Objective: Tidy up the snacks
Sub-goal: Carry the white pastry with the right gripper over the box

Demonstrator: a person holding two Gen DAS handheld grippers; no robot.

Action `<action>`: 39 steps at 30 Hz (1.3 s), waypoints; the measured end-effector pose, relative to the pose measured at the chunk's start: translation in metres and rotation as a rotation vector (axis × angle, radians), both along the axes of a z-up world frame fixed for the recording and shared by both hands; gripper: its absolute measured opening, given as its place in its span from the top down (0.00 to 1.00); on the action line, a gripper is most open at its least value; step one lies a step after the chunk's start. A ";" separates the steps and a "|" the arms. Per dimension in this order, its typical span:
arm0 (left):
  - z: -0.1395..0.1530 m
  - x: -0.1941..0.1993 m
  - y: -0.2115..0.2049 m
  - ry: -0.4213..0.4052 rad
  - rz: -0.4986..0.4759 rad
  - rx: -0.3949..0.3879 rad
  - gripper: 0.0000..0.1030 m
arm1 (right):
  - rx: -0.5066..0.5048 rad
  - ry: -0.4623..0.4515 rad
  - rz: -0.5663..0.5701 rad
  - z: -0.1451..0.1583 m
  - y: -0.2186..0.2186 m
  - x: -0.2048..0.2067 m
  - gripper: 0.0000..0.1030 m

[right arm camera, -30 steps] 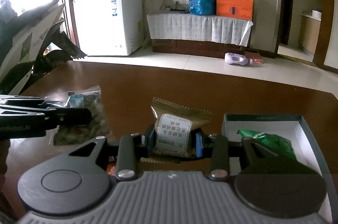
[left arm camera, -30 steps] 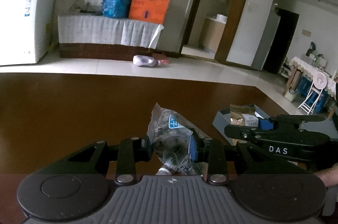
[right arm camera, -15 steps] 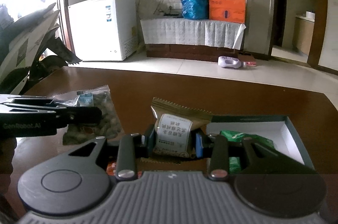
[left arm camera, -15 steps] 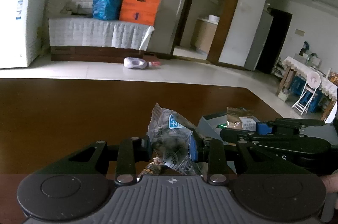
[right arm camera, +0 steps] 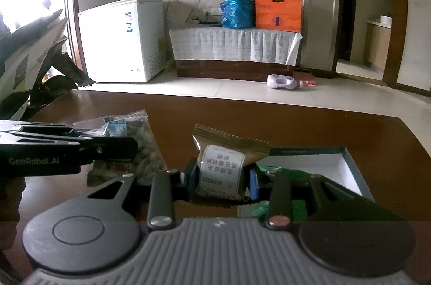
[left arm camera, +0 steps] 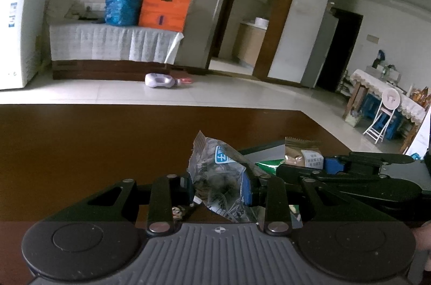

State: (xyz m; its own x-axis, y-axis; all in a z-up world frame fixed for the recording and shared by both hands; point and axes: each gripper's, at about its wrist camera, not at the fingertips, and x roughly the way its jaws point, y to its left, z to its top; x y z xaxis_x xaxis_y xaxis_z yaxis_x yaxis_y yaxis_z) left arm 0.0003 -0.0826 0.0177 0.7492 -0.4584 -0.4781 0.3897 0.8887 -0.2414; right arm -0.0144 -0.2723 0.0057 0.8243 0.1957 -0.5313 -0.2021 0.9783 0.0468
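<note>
On the brown surface (right arm camera: 296,129) my box (right arm camera: 347,166) near its right edge holds one green pack (right arm camera: 282,173), while my left claw (left arm camera: 219,186) grips a clear packet (left arm camera: 221,177) and my right claw (right arm camera: 222,177) a brown one (right arm camera: 223,166), both unboxed.

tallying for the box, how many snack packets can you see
3, perhaps more hidden: a clear nut packet in the left tongs, a brown packet in the right tongs, a green packet in the box.

clear nut packet (left arm camera: 221,177), gold snack packet (right arm camera: 223,164), both held upright
</note>
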 end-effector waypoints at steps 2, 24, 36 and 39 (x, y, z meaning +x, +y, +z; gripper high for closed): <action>0.000 0.001 -0.004 0.001 -0.009 0.000 0.68 | 0.002 0.001 -0.008 0.001 -0.004 -0.001 0.64; -0.013 0.017 -0.047 0.007 -0.154 -0.014 0.67 | -0.015 0.007 -0.112 0.000 -0.058 -0.009 0.64; -0.026 0.015 -0.080 0.035 -0.276 0.010 0.67 | -0.037 0.033 -0.136 -0.005 -0.074 -0.016 0.64; -0.031 0.018 -0.085 0.048 -0.299 0.011 0.67 | -0.037 0.036 -0.150 -0.007 -0.081 -0.018 0.64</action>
State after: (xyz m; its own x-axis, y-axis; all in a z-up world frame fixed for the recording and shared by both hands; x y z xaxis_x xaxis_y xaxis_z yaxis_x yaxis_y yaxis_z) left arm 0.0184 -0.1680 -0.0132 0.5583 -0.6497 -0.5159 0.6231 0.7390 -0.2564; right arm -0.0324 -0.3532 -0.0009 0.8232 0.0511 -0.5654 -0.0522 0.9985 0.0143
